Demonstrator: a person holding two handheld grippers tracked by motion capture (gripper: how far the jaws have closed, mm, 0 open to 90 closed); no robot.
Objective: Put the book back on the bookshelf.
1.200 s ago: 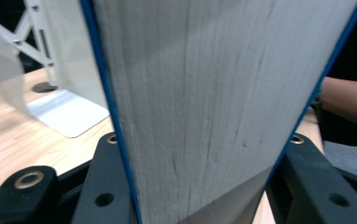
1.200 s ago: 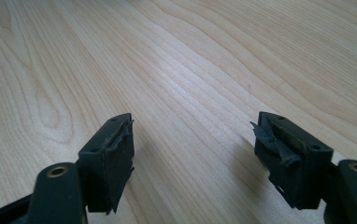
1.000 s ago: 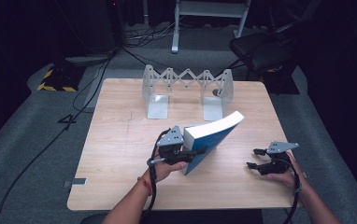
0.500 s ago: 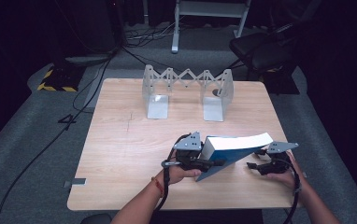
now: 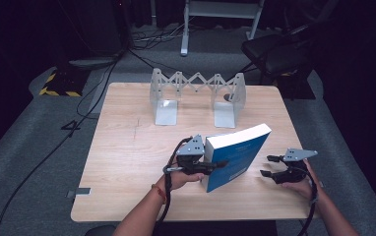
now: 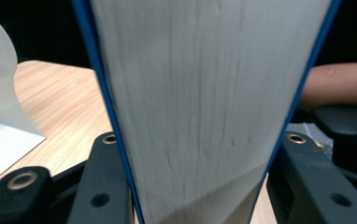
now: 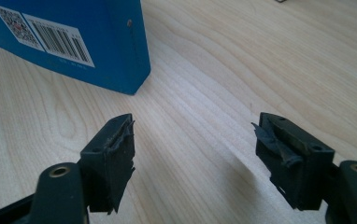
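Two hand-held grippers: left (image 5: 214,165) clamps the blue book (image 5: 235,156) upright, right (image 5: 270,166) gapes empty.

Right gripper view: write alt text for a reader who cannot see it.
The right gripper hangs open just above a pale wooden table, its two black fingers set wide apart with nothing between them. A blue book with a barcode label stands at upper left.

Book (image 5: 235,157) near table (image 5: 127,162) front, btwn left gripper (image 5: 210,166) & right gripper (image 5: 269,166); bookend rack (image 5: 196,96) behind.
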